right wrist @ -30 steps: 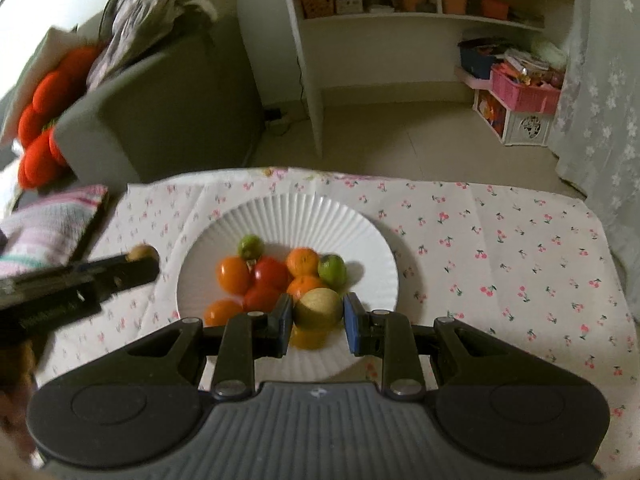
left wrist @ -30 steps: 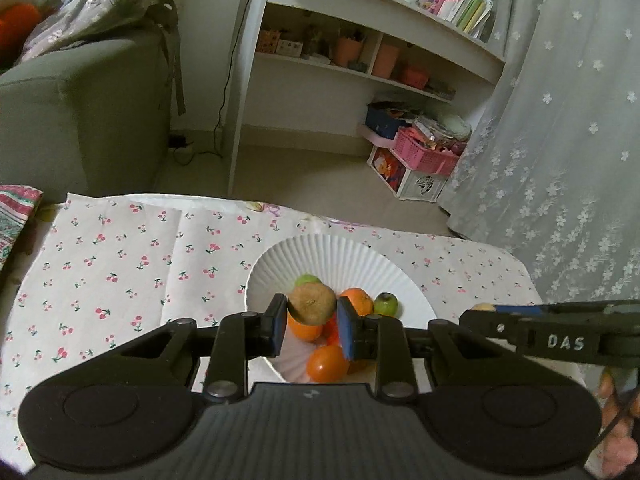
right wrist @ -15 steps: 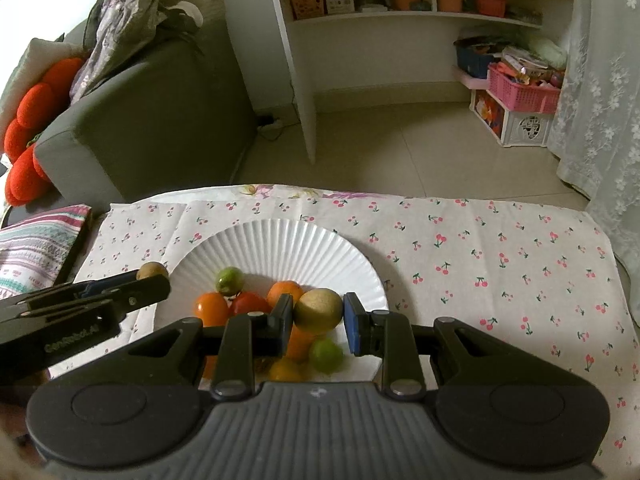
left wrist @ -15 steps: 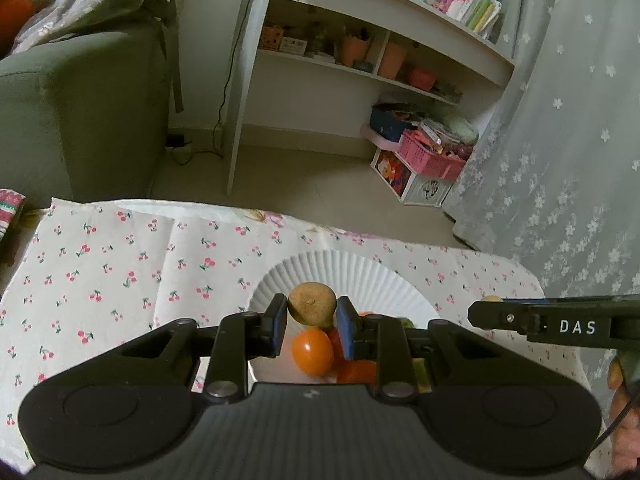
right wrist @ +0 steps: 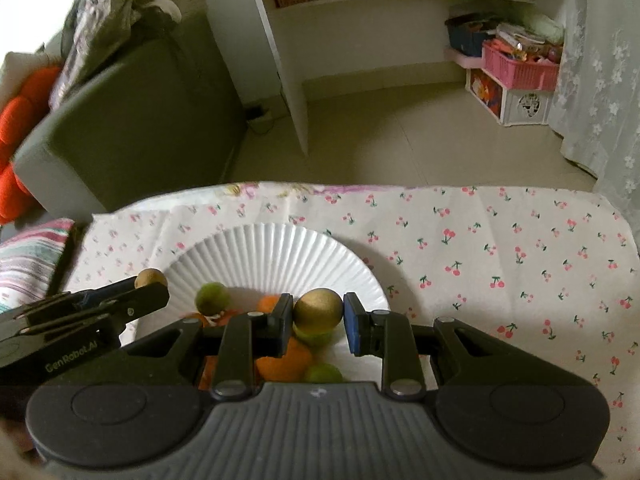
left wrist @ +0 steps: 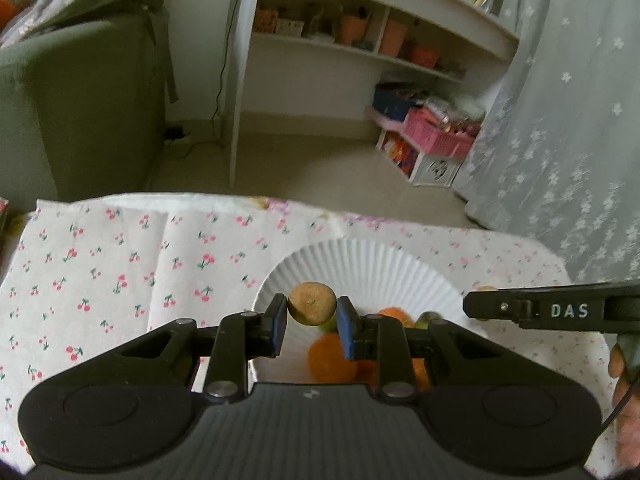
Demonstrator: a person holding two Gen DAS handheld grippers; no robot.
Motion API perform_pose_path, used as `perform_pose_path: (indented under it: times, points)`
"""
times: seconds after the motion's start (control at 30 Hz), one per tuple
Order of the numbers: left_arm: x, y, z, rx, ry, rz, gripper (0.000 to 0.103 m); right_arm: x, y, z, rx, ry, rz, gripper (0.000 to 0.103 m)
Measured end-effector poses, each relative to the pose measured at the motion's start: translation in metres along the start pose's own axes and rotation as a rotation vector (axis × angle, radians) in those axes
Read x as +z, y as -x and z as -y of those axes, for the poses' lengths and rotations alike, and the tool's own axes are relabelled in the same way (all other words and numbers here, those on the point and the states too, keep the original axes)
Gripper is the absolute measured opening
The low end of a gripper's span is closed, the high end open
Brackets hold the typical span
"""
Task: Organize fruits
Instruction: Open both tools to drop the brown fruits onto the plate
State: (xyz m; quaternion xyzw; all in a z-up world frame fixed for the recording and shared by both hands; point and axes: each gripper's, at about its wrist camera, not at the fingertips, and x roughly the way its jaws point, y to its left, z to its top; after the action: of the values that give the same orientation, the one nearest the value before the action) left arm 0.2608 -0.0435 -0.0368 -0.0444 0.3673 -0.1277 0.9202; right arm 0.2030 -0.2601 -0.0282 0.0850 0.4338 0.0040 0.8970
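"das" reads on the right hand-held gripper [right wrist: 314, 318] pinching a golden fruit [right wrist: 319, 310], "genrobot.ai" on the left hand-held gripper [left wrist: 312, 314] pinching a brown fruit [left wrist: 311, 309], both lifted higher off the plate [right wrist: 280, 256] than before.

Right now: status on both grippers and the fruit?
Left gripper shut on brown fruit, above white plate. Right gripper shut on yellow-brown fruit, over plate. Orange and green fruits on plate. Nothing blocking.

Surfaces — materials and finish

White ribbed paper plate [right wrist: 276, 248], matt; cherry-print cloth table cover [right wrist: 500, 240], creased; black plastic gripper body [left wrist: 312, 432] — ridged, matt.
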Motion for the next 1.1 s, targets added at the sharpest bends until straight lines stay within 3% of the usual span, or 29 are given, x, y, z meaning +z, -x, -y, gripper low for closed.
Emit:
perform_pose_path:
  times: [0.17, 0.43, 0.63, 0.83, 1.1]
  points:
    - [-0.002, -0.003, -0.001, 0.004, -0.01, -0.007, 0.011, -0.003, -0.021, -0.011, 0.059, -0.004, 0.026, 0.024]
    - [-0.007, -0.008, -0.002, 0.009, -0.031, -0.021, 0.012, 0.002, -0.03, -0.031, 0.068, 0.042, 0.054, 0.024]
    - [-0.007, -0.007, -0.002, 0.006, -0.044, -0.022, 0.013, 0.0, -0.042, -0.038, 0.059, 0.051, 0.02, 0.024]
    - [-0.007, -0.006, -0.011, -0.054, -0.012, -0.045, 0.02, -0.001, -0.043, -0.041, 0.053, 0.06, 0.021, 0.033]
    - [-0.014, -0.004, -0.014, -0.116, 0.028, -0.076, 0.027, 0.0, -0.039, -0.038, 0.028, 0.056, 0.035, 0.034]
